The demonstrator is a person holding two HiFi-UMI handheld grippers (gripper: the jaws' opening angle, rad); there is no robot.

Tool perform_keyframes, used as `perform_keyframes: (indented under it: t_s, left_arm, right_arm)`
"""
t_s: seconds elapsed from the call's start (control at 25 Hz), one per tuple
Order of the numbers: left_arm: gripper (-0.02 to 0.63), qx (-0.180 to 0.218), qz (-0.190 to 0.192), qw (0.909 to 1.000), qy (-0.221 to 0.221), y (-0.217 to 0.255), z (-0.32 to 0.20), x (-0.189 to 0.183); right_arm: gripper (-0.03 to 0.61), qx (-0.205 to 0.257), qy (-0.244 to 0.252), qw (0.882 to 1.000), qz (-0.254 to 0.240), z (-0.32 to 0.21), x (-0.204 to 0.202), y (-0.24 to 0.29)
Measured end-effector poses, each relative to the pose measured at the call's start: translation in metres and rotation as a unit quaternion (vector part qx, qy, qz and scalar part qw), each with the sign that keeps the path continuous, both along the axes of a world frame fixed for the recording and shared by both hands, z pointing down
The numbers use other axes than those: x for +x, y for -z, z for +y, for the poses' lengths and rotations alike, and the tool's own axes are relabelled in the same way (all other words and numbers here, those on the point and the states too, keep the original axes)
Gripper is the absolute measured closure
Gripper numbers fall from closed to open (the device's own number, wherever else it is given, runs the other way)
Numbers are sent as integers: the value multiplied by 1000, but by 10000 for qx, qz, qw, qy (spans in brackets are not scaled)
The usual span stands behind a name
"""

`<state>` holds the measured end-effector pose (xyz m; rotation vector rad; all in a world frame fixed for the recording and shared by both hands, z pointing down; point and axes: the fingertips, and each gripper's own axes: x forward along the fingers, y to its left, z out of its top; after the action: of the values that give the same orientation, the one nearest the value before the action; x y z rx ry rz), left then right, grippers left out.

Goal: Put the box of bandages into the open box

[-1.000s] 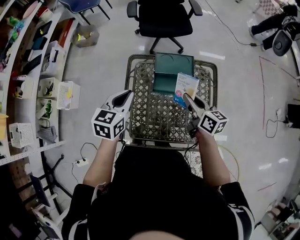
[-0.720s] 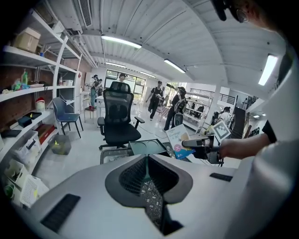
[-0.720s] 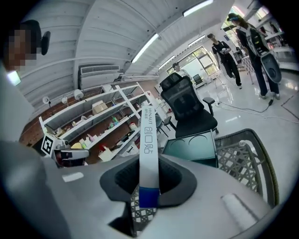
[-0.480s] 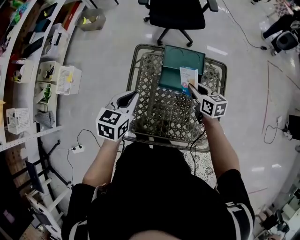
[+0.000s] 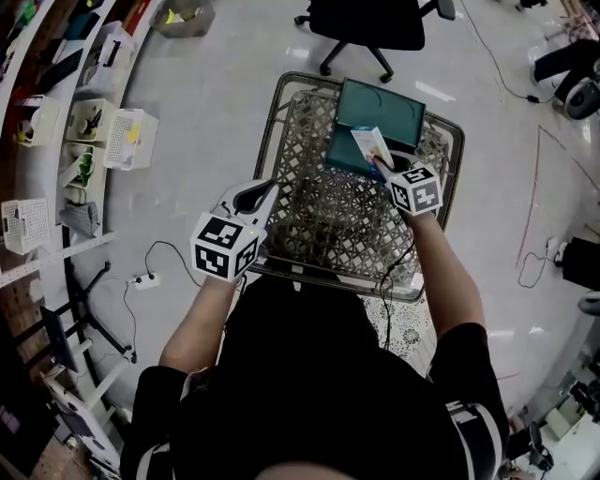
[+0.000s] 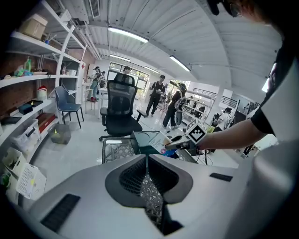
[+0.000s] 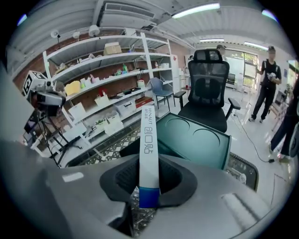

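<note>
**Glossy floor, wire cart: bandage box held over open box**

Pale glossy floor [image 5: 206, 141] is seen all round the cart [image 5: 274, 141] at mid-frame. Shelves [image 5: 66, 122] run down the left edge, and a chair [image 5: 370, 23] stands just past the cart's far rim. "HYNAUT" and the characters 创口贴 can be read along the narrow white edge of the bandage box [image 5: 372, 145] in the right gripper view. It is flat and white with a blue band at its near end. It is clamped edge-on at that end between the pads of the right gripper [image 5: 380, 169]. It is held tilted at the cart's upper right, over the teal open box [image 5: 343, 156], whose lid [image 5: 384, 103] stands raised. Bare mesh fills the cart's near half. The left gripper [image 5: 265, 190] is held at the near left rim, jaws pressed together on nothing.
</note>
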<state>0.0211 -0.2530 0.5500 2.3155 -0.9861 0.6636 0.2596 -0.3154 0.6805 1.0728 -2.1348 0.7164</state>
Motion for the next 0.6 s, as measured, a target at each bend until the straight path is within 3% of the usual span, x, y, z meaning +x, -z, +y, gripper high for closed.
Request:
perform_keyframes:
  t_s: [0.28, 0.6]
  left_arm:
    - [592, -129, -14, 9998, 127, -11, 0, -18]
    - [592, -234, -45, 9996, 165, -20, 8, -26]
  right_arm:
    - [488, -315, 1004, 9904, 896, 3, -11, -35]
    - [482, -671, 1566, 9786, 1155, 14, -23, -61]
